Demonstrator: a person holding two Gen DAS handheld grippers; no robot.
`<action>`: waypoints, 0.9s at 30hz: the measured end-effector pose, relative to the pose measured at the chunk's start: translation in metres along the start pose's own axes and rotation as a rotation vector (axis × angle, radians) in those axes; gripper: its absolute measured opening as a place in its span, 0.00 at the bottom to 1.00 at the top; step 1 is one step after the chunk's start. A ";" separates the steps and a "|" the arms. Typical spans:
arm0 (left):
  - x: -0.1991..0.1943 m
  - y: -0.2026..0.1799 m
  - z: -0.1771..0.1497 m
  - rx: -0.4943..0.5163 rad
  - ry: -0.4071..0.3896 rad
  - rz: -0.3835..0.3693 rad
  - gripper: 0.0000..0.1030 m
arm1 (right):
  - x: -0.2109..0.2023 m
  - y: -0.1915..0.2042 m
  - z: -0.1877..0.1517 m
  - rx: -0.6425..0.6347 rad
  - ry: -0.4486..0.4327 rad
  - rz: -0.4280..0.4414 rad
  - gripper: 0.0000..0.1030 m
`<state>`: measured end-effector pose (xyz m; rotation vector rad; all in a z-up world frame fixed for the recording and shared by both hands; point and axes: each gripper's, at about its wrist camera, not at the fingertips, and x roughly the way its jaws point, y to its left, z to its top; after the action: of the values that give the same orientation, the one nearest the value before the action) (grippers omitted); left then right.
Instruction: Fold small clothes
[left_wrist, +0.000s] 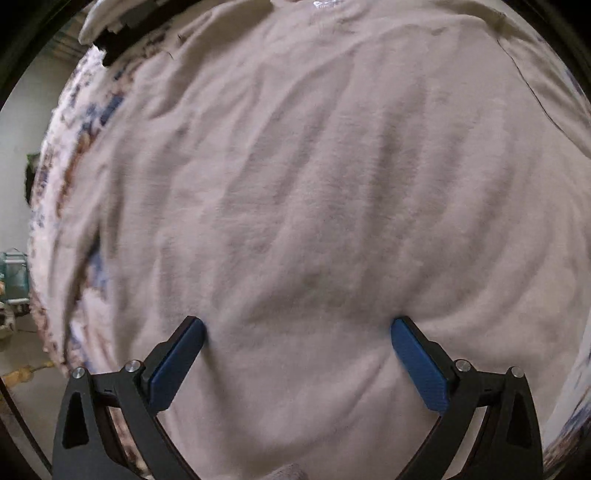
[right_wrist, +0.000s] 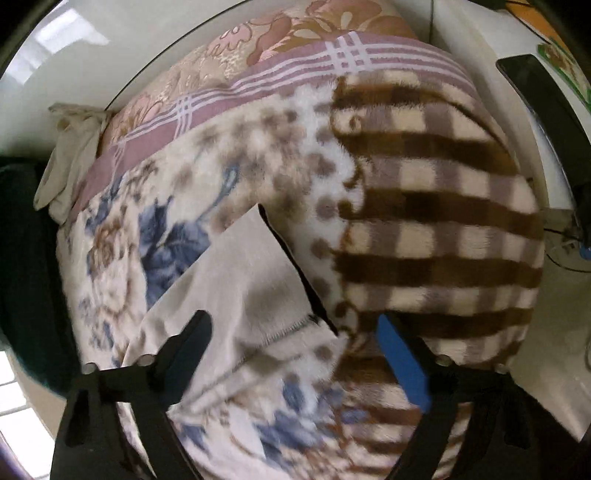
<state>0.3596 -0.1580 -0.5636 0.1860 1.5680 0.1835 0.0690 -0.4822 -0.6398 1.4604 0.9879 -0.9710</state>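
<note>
Beige garment (left_wrist: 314, 184) spread flat on blanket (right_wrist: 424, 221), no readable label; left claw (left_wrist: 297, 325) & right claw (right_wrist: 295, 325) both released.

Beige garment (left_wrist: 314, 203) fills my left view, top hem and right side cut off by the lens rim. Whether the left gripper (left_wrist: 297, 332) tips touch it, can't tell. Right view is motion-smeared: blanket (right_wrist: 424, 240) pattern blurry, right gripper (right_wrist: 295, 332) fingers (right_wrist: 400, 354) soft-edged. Garment's near end runs under the frame.
</note>
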 end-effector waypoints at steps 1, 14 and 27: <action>0.000 0.001 -0.001 -0.004 -0.005 -0.013 1.00 | 0.002 0.002 -0.003 0.009 -0.020 -0.007 0.75; -0.041 0.068 0.002 -0.041 -0.071 -0.081 1.00 | -0.051 0.126 -0.063 -0.279 -0.262 -0.094 0.09; -0.052 0.283 -0.032 -0.426 -0.094 -0.030 1.00 | -0.027 0.335 -0.433 -1.307 0.003 0.153 0.09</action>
<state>0.3288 0.1048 -0.4475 -0.1605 1.4027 0.4726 0.4009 -0.0816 -0.4667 0.4048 1.1335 -0.0677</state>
